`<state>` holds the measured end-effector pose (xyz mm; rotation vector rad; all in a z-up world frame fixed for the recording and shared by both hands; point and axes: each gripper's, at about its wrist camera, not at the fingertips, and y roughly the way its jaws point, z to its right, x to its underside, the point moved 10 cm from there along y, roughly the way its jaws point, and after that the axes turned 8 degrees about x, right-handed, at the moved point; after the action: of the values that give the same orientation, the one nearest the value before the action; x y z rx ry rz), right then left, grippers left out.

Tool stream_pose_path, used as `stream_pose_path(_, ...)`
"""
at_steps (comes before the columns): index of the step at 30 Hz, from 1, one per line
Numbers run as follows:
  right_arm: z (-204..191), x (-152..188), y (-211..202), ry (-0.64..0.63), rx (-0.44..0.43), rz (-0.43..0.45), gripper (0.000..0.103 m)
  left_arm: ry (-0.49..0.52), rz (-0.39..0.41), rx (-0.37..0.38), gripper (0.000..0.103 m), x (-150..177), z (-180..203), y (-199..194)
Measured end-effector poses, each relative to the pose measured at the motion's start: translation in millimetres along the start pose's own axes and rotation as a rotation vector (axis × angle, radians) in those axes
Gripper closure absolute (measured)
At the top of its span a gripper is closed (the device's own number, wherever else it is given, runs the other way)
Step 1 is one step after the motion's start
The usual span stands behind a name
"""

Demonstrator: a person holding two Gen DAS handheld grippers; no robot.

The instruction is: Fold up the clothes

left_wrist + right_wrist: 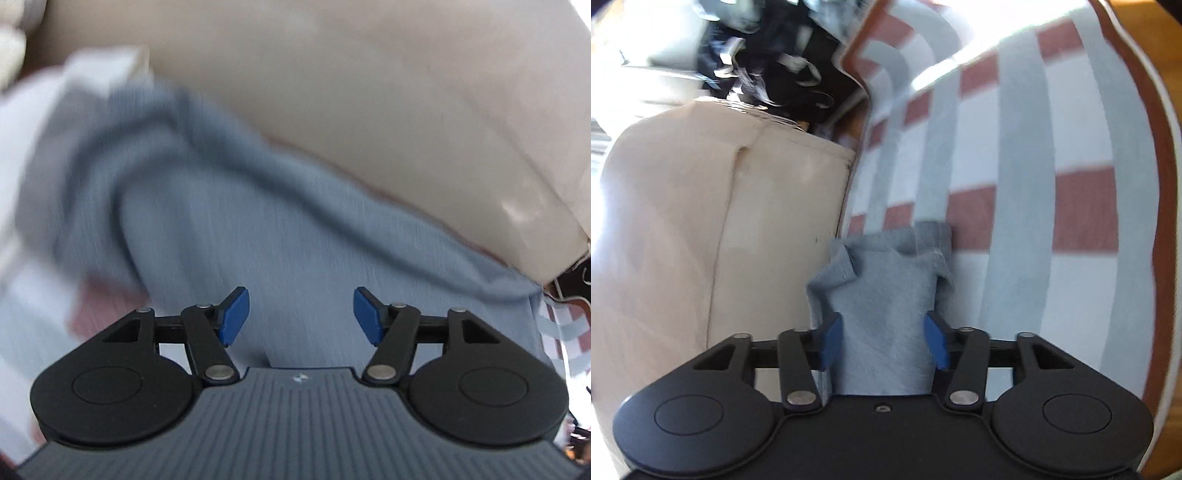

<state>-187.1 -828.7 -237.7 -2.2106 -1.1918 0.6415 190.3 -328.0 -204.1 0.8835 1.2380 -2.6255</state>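
Note:
A blue-grey garment point(229, 206) lies spread and rumpled under my left gripper point(301, 317), which hovers just above it with its blue pads wide apart and nothing between them. The view is motion-blurred. In the right wrist view a bunched end of the same blue-grey cloth point(882, 295) sits between the blue pads of my right gripper point(882, 339). The pads stand apart at either side of the cloth, touching its edges; I cannot tell whether they pinch it.
A beige cushion or sofa arm point(369, 92) point(701, 240) lies beside the garment. A checked cloth of white, grey and red-brown with a brown border point(1034, 184) covers the surface under it. Dark clutter point(783, 66) lies beyond. White fabric point(22, 140) is at the left.

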Motion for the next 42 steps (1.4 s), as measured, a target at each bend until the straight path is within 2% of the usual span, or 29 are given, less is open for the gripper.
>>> stream_pose_path(2,-0.4,4.8,23.3,0.031,0.030,-0.049,0.044,0.031,-0.063,-0.003,0.043,20.6,10.9,12.6)
stream_pose_path(4,-2.5,14.0,48.6,0.050,0.044,-0.095,0.045,0.111,-0.098,-0.030,0.044,34.5,24.5,20.3)
stream_pose_path(6,-2.5,30.9,73.8,0.016,0.123,-0.144,0.048,0.179,-0.102,-0.039,0.044,41.3,36.9,22.2)
stream_pose_path(7,-8.7,39.4,79.9,-0.034,0.139,-0.164,0.053,0.205,-0.103,-0.040,0.044,44.0,43.9,22.4)
stream_pose_path(9,-32.1,52.6,83.4,-0.166,0.097,-0.178,0.060,0.232,-0.114,-0.035,0.047,50.2,60.9,24.7)
stream_pose_path(11,-49.7,62.7,85.4,-0.301,0.077,-0.193,0.085,0.267,-0.133,-0.053,0.051,58.4,78.4,26.5)
stream_pose_path(13,-49.8,62.8,87.9,-0.342,0.108,-0.196,0.085,0.324,-0.156,-0.077,0.055,70.0,94.9,28.1)
stream_pose_path(16,-37.9,56.2,92.2,-0.271,0.132,-0.202,0.086,0.404,-0.214,-0.073,0.055,89.4,120.6,31.5)
stream_pose_path(18,-38.4,54.8,92.8,-0.279,0.132,-0.197,0.087,0.380,-0.291,-0.051,0.055,98.9,134.4,31.8)
stream_pose_path(21,-40.2,52.6,93.4,-0.272,0.117,-0.187,0.087,0.305,-0.343,-0.009,0.055,101.6,151.5,22.3)
stream_pose_path(25,-47.8,52.0,99.2,-0.276,0.104,-0.183,0.087,0.278,-0.431,-0.062,0.055,110.6,155.2,1.0)
stream_pose_path(30,-71.7,51.9,90.7,-0.412,0.106,-0.125,0.087,0.308,-0.412,-0.132,0.052,107.5,146.7,-32.2)
stream_pose_path(32,-74.4,49.7,84.5,-0.419,0.108,-0.097,0.089,0.289,-0.404,-0.167,0.052,104.9,134.6,-45.2)
stream_pose_path(36,-67.1,45.6,85.5,-0.359,0.125,-0.108,0.089,0.362,-0.354,-0.265,0.052,110.5,114.1,-64.7)
stream_pose_path(39,-46.9,33.6,83.6,-0.269,0.132,-0.119,0.089,0.336,-0.348,-0.233,0.054,120.3,111.8,-70.8)
stream_pose_path(42,-53.5,38.9,77.5,-0.308,0.112,-0.108,0.092,0.330,-0.311,-0.229,0.055,116.7,115.2,-77.7)
